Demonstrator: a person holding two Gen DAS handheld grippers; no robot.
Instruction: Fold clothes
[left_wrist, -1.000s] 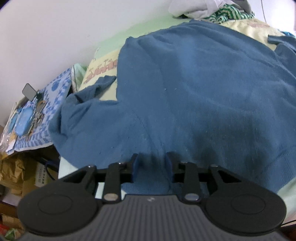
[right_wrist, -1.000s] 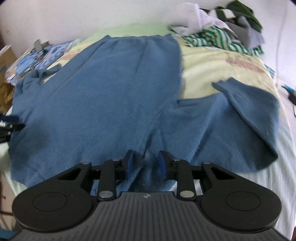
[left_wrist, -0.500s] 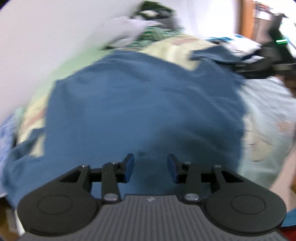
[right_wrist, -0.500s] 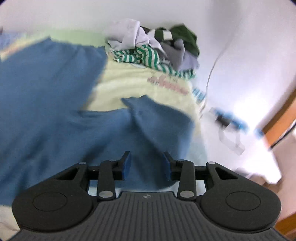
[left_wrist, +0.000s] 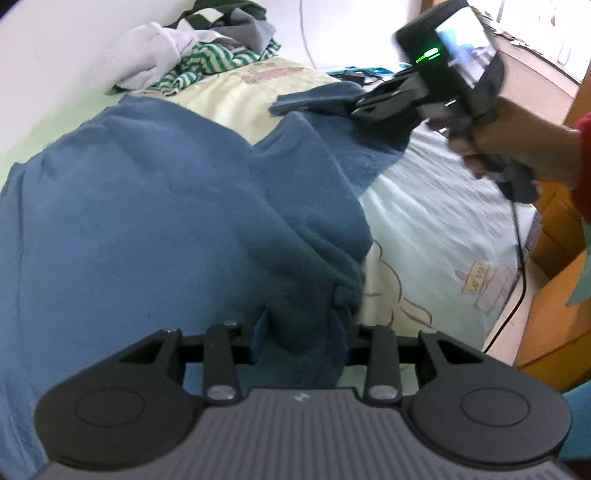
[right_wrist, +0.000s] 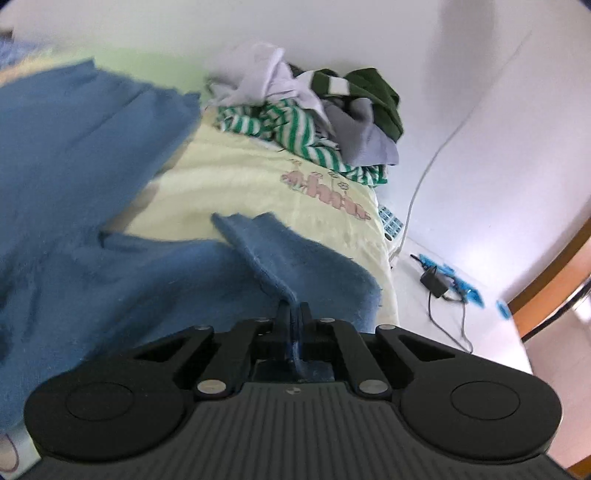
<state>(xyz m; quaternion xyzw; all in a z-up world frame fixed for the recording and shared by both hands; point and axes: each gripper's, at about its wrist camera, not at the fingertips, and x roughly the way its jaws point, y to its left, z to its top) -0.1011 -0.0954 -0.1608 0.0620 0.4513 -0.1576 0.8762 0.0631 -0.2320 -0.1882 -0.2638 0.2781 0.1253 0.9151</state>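
While the sweater (left_wrist: 166, 206) lies mostly flat on the bed (left_wrist: 436, 229), I judge folding barely begun; my right hand-held gripper (right_wrist: 294, 314) pinches its sleeve (right_wrist: 273, 251); my left hand-held gripper (left_wrist: 301, 332) is closing around bunched fabric; the pile (right_wrist: 314, 110) waits unfolded.

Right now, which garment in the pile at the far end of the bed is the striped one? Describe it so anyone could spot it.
On the bed, past the blue sweater, a clothes pile sits by the wall. The striped garment lies at its front edge, the only one with green and white stripes; its neighbours are plain.
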